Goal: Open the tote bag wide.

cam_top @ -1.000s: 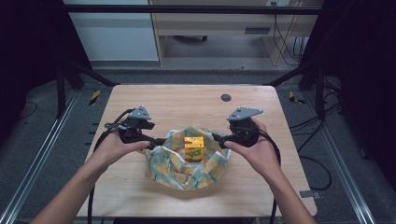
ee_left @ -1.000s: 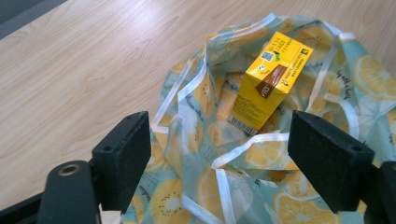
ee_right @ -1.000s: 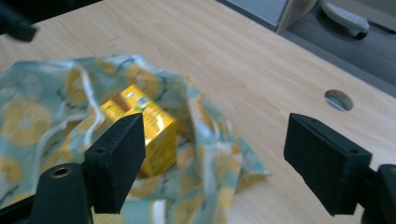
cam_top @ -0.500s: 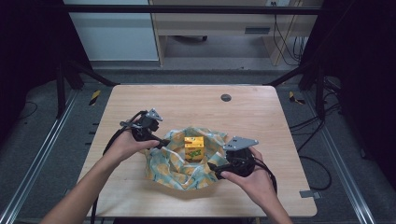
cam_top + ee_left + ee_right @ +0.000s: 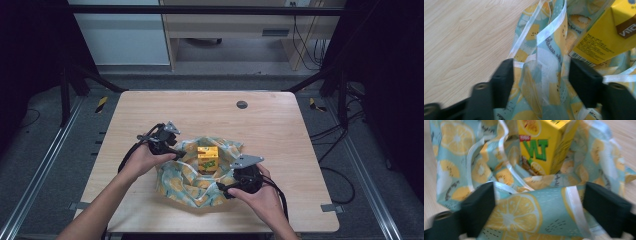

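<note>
Straddling cloth (image 5: 186,181) (lemon-printed), both jaws spread.

Desk (image 5: 150,115): light wood, square.
Round hole cap (image 5: 242,104): small, dark, on the desk at 12 o'clock.
Floor (image 5: 45,150): grey, with black wires (image 5: 340,170) at 3 o'clock.

The claw (image 5: 540,82) stands with its two black jaws spread wide, one at each side near the bottom. Between them rises a fold of the bag (image 5: 544,75), pale teal with lemon slices and white seams; whether either jaw touches it cannot be told. Just past the right-hand jaw, up and to the right, a yellow carton (image 5: 604,37) sits tilted among the bag's folds, its barcode close to that jaw. Beyond the left-hand jaw, up and to the left, lies bare light wood bench (image 5: 466,35).
</note>
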A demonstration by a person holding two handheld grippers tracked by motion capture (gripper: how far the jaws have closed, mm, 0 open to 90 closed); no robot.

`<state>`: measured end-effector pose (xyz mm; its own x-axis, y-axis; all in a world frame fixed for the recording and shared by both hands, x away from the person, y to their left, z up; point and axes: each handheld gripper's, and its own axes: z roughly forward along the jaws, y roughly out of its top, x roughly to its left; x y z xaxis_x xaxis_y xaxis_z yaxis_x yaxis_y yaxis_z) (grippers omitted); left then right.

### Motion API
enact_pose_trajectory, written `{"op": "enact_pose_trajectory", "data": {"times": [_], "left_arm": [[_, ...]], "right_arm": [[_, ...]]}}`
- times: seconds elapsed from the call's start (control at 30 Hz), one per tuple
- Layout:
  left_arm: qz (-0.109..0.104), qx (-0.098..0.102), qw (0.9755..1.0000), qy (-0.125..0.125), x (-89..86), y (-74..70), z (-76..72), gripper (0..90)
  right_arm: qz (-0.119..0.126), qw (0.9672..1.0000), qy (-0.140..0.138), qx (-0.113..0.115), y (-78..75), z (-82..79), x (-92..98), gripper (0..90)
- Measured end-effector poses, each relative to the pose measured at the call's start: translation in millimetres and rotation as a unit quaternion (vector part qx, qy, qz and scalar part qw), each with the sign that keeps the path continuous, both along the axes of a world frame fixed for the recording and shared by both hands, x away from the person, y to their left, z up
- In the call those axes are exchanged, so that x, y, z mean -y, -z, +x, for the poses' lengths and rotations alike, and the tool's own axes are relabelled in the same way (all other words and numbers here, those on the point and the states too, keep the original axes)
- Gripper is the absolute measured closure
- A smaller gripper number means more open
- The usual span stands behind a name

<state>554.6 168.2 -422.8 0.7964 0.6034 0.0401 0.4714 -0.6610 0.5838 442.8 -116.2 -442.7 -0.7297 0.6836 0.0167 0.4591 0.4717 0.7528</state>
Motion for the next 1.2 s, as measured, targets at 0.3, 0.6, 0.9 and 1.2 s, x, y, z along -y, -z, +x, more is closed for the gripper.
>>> {"op": "enact_pose_trajectory", "data": {"times": [0.3,0.6,0.9,1.2], "left_arm": [[-0.011,-0.008,0.9998,0.017,2.2,9.6,-6.9,76.5],[-0.025,0.004,0.9996,0.014,5.1,11.5,-13.5,88.1],[-0.031,0.024,0.9989,-0.025,-1.0,21.0,-9.8,89.7],[-0.033,0.024,0.9983,-0.041,-8.3,36.1,-6.5,89.7]], "right_arm": [[-0.035,0.9991,-0.009,-0.021,14.8,-2.0,4.7,61.8],[-0.025,0.9993,-0.016,-0.022,24.9,-2.0,20.1,84.5],[-0.02,0.9996,0.014,-0.011,28.2,7.1,45.6,88.2],[-0.026,0.9993,0.028,-0.001,34.4,15.0,60.0,88.8]]}}
